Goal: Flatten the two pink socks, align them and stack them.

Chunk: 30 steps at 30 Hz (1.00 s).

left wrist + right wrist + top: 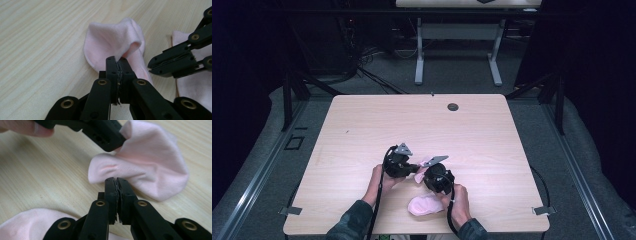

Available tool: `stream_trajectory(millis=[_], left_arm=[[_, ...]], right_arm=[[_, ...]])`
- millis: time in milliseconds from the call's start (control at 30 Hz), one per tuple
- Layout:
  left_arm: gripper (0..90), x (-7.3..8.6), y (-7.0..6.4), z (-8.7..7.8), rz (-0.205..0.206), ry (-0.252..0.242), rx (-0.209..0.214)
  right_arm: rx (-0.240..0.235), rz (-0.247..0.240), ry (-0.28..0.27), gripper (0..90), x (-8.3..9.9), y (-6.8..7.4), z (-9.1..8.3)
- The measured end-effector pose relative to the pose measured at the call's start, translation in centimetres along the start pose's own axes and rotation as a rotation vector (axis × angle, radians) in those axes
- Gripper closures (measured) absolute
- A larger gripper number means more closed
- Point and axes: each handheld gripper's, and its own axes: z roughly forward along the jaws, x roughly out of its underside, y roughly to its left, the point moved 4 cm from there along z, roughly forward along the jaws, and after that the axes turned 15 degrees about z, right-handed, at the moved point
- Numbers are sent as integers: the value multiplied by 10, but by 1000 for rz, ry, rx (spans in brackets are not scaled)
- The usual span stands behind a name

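A small pink sock (pixel 112 40) lies bunched on the wooden table (pixel 422 125), partly lifted between the two grippers. My left gripper (pixel 117 62) is shut on its folded edge, seen from above at the left gripper (pixel 414 169). My right gripper (pixel 117 181) is shut on the opposite edge of the same sock (pixel 150 162); its jaws come in from the right in the left gripper view as the right gripper (pixel 151 66). A second pink sock (pixel 424 204) lies flat near the table's front edge, beside the person's right hand.
The second sock also shows at the pink sock (pixel 27 225) and the pink sock (pixel 192 85). A dark cable hole (pixel 453 106) sits near the table's far edge. Another desk's legs (pixel 419 60) stand on the floor beyond.
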Motion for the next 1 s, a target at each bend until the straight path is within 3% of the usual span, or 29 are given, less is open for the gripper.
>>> stream_trajectory(millis=[67,100,167,233,267,300,433,467,500,567,667,700,833,1000], left_arm=[[890,-1,-1,-2,-1,1,0],[890,-1,-2,-2,-5,0,3],[890,-1,-3,-2,-11,3,2],[890,-1,-3,-2,-13,5,3],[890,0,-3,-2,-24,7,3],[890,0,-3,-3,-26,4,10],[890,1,-3,-3,-28,17,0],[890,2,-3,-4,-33,19,0],[890,2,-3,-4,-36,10,18],[889,2,-3,-6,-31,16,8],[890,3,-3,-7,-27,13,18],[890,3,-3,-8,-25,19,4],[890,4,-4,-12,-32,6,3],[890,4,-6,-22,5,33,-40]], right_arm=[[-2,5,-5,812,0,-1,-3],[-23,16,-9,636,0,1,-7],[-8,-11,-12,409,0,5,-8],[-8,-17,-5,370,0,8,-6],[5,-23,-3,261,0,11,-2],[12,-23,-3,256,-1,12,1],[49,-47,-1,326,-4,14,7],[74,-51,8,465,-6,13,10],[81,-49,4,489,-7,13,12],[85,-41,10,642,-8,10,12],[76,-26,8,780,-8,6,13],[71,-15,3,812,-8,5,13],[75,-6,-4,839,-8,-2,11],[100,-8,-40,842,-7,-20,-12]])
